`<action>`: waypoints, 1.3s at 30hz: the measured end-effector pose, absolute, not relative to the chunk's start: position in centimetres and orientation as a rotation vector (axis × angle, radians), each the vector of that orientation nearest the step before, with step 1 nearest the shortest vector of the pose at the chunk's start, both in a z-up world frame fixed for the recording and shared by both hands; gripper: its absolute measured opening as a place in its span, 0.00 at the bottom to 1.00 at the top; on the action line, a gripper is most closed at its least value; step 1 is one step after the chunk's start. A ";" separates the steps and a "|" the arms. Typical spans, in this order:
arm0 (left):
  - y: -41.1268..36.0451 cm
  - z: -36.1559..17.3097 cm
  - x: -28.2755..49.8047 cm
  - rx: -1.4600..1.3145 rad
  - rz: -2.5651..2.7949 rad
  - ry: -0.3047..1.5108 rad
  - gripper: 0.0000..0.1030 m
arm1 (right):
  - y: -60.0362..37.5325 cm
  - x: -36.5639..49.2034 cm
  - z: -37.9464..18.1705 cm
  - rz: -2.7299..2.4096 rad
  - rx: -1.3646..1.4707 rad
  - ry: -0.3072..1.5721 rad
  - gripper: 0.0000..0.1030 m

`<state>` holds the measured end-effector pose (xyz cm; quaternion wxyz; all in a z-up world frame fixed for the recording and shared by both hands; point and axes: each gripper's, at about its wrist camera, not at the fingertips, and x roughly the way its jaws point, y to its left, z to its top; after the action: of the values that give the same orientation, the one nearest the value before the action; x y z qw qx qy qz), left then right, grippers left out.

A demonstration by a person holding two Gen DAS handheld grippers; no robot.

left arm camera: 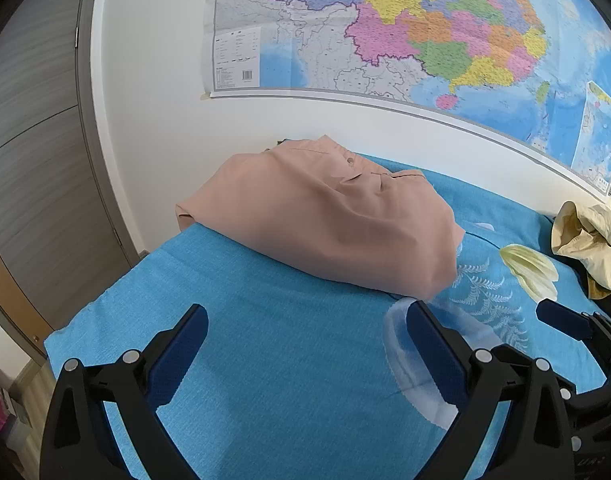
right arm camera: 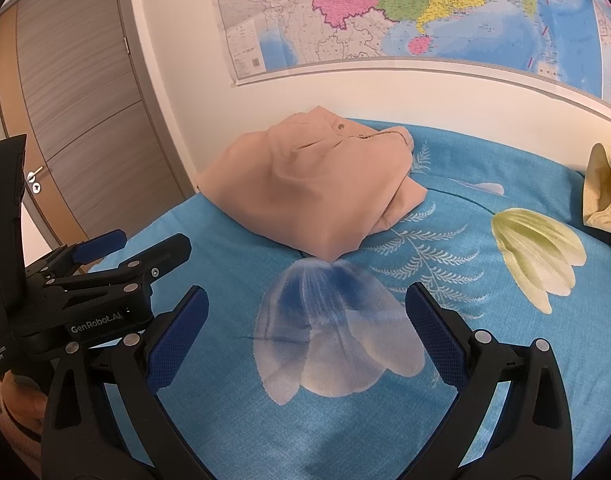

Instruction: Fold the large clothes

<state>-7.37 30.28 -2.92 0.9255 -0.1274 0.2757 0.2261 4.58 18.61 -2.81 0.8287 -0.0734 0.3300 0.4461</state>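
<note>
The left tool (left arm camera: pixel 307 330) is spread wide, its blue-padded fingers holding nothing and hovering over the blue bedsheet (left arm camera: pixel 265 360). The right tool (right arm camera: pixel 305 308) is equally wide apart and empty, above a printed pale flower on the sheet. The folded pink trousers (right arm camera: pixel 317 184) lie in a compact bundle at the bed's far left corner, close to the white wall, their waistband button (right arm camera: pixel 340 125) toward the wall and the long axis running diagonally from the far wall toward the near right. A crumpled cream garment (left arm camera: pixel 593 240) lies well apart at the right.
</note>
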 end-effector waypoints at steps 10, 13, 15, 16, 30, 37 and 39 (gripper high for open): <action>30.3 -2.9 -7.3 -0.260 0.467 0.570 0.93 | 18.7 4.6 -2.8 0.946 -0.153 0.706 0.95; 30.4 -2.9 -7.2 -0.261 0.467 0.574 0.93 | 18.6 4.7 -2.9 0.946 -0.152 0.706 0.95; 30.5 -3.0 -7.2 -0.261 0.470 0.574 0.93 | 18.7 4.7 -2.9 0.948 -0.153 0.708 0.95; 30.5 -3.0 -7.2 -0.262 0.470 0.575 0.93 | 18.7 4.7 -2.9 0.944 -0.154 0.707 0.95; 30.3 -3.1 -7.1 -0.261 0.470 0.585 0.93 | 18.6 4.7 -3.2 0.949 -0.144 0.720 0.95; 30.3 -3.2 -7.2 -0.263 0.470 0.587 0.93 | 18.5 4.8 -3.2 0.950 -0.141 0.721 0.95; 30.2 -3.2 -7.2 -0.260 0.471 0.587 0.93 | 18.5 4.7 -3.2 0.947 -0.142 0.721 0.95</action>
<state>-7.20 30.21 -3.17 0.9218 -0.1268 0.2856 0.2295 4.71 18.49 -3.18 0.8257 -0.0666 0.3394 0.4457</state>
